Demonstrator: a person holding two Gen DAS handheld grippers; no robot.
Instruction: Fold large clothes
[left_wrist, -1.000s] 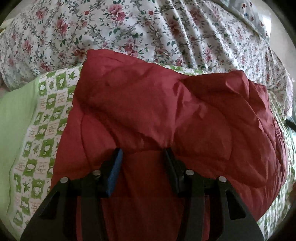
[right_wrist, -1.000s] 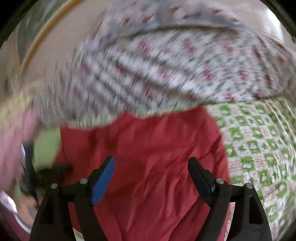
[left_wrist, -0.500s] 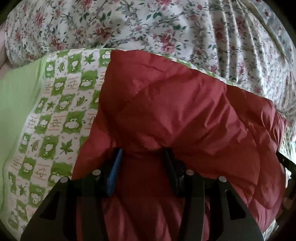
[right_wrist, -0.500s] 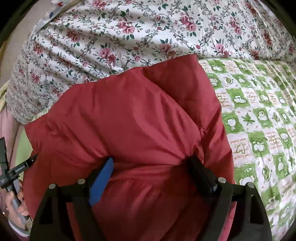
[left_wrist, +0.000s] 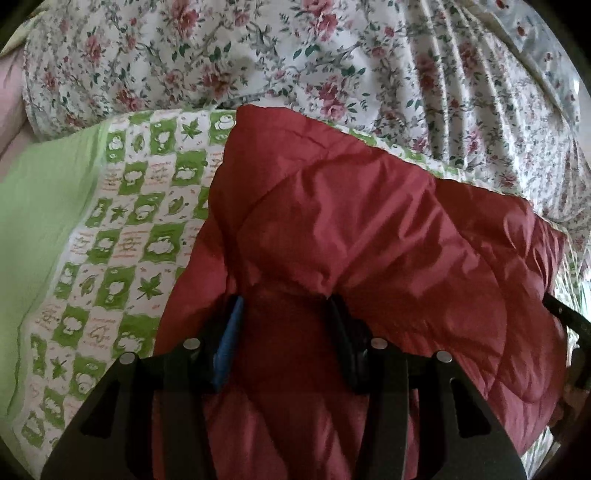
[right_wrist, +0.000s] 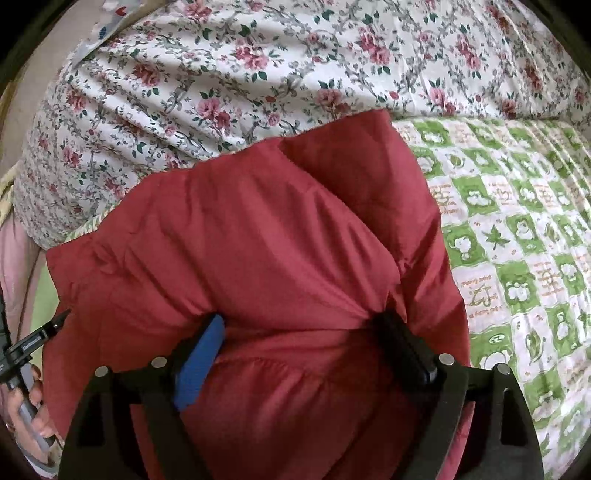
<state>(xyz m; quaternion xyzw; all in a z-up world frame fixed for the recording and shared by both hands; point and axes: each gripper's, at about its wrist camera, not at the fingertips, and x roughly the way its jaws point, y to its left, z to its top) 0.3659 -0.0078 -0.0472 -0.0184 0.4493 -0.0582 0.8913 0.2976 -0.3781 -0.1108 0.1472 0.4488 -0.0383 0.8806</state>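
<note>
Fold appears under way, not finished: the red padded garment (left_wrist: 354, 236) lies doubled on the green-checked quilt (left_wrist: 122, 236), floral bedding (right_wrist: 258, 74) at 12 o'clock, left gripper (left_wrist: 286, 306) and right gripper (right_wrist: 299, 325) each clamping bunched fabric.

The puffy jacket (left_wrist: 362, 236) is showing up as a solid deep red with faint quilted stitch lines, no print on it at all. It's sitting on a bedsheet (right_wrist: 517, 229) that's rocking a green and white checkerboard with little leaves and cartoon animals, plus a plain light green band (left_wrist: 40, 221) running along its left edge. Behind it, a white quilt (right_wrist: 258, 74) is sporting pink roses and dark green leaves, and each black gripper is wearing one blue pad (right_wrist: 197, 369).
</note>
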